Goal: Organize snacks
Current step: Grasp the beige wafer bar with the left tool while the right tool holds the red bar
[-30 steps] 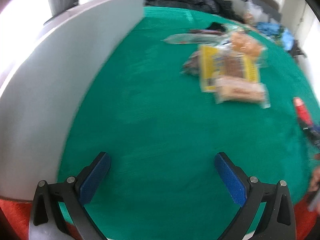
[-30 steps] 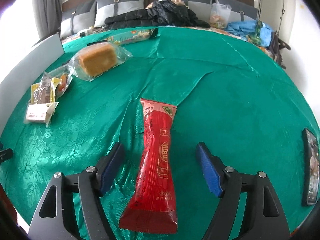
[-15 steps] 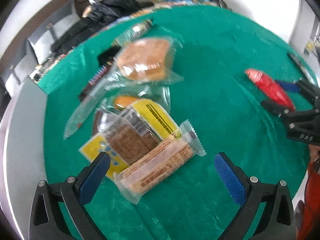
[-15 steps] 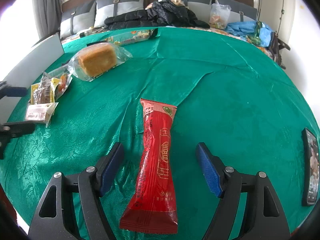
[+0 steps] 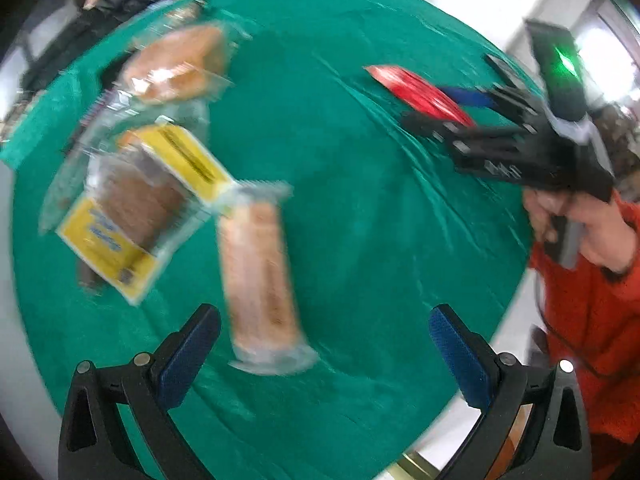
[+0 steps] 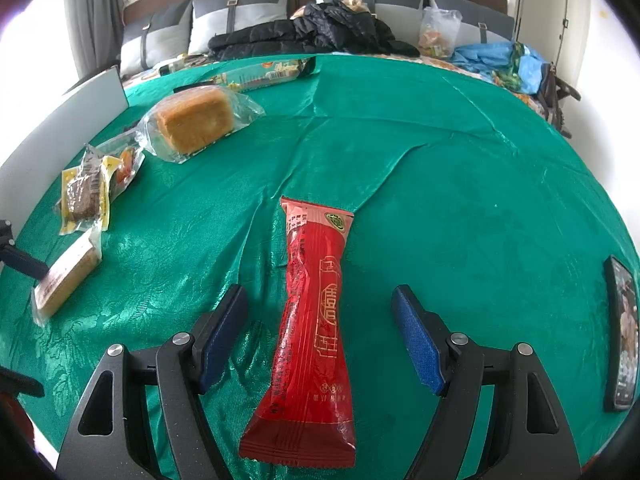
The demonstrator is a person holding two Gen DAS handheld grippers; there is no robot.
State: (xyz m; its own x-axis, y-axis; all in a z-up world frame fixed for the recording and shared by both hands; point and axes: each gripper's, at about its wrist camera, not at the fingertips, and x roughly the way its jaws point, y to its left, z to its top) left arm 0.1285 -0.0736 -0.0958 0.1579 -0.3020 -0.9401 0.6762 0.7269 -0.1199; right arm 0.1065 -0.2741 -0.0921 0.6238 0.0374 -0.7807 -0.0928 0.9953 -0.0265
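One long red snack packet, crinkled, pinched mid-length, between right gripper wide jaws, untouched

Green tablecloth, black jacket, phone, grey cushions

Red snack packet, right wrist view: gold line-drawn characters down its lower half, a round green emblem at the top right corner, and small print in a column near the top left; none of it reads as words at this size. Long green packet at the far edge of the cloth: a white barcode-like patch, print illegible. Yellow packet, left wrist view: blue lettering and a dark square code at one end, both blurred beyond reading.
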